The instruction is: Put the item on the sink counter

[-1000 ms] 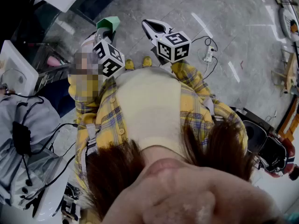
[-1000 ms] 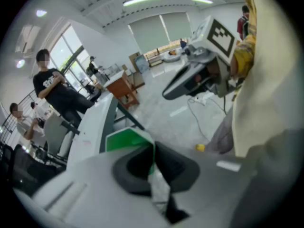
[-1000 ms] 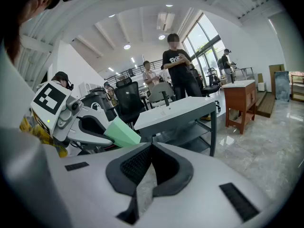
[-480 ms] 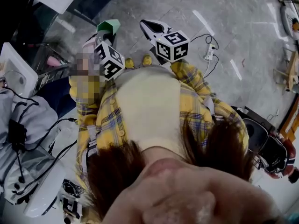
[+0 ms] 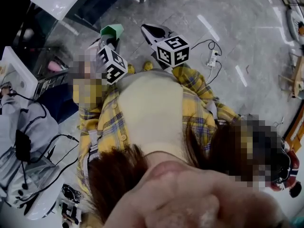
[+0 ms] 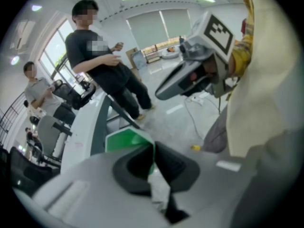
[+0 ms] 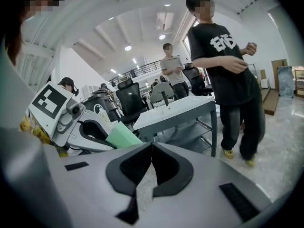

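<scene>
Left hand-held gripper (image 6: 153, 148) pinches green item (image 6: 124, 140), mostly hidden.

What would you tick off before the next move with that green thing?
1. Thin green flat item clamped in the left gripper: ok.
2. Right gripper shut and empty: ok.
3. Sink counter in sight: not ok, no view shows one.
4. Way ahead free: not ok, a person in a black T-shirt stands close by the white table.
5. Trip hazards: cannot tell; a white power strip with cable lies nearby.
</scene>
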The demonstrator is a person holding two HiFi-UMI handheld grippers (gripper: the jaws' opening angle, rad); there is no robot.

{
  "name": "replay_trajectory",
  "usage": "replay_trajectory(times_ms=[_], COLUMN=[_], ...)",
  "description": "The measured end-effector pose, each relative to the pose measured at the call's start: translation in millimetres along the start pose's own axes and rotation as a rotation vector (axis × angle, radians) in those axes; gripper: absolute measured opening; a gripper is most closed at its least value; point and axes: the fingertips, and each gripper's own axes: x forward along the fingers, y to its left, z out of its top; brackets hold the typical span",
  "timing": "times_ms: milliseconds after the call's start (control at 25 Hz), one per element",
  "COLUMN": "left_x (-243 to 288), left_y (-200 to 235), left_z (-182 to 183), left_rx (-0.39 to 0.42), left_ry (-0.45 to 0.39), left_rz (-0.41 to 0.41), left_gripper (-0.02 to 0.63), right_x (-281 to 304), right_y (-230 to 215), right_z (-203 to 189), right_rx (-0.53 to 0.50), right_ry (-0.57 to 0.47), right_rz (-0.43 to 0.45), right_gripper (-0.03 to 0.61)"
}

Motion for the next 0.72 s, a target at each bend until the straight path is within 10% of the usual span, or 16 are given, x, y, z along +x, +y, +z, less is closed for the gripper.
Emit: replay_trajectory(times_ms=[720], left_x=[19], left_y=[21], left_z=[24], left_rx=[-0.035], left_ry=[0.045], left_rz=[0.029], left_gripper=[0.014], right_x=[-3], right_y=[-32], right_z=[4], right_rx=[-0.008], right_ry=[-0.011], right_rz=[0.022], right_gripper=[0.015])
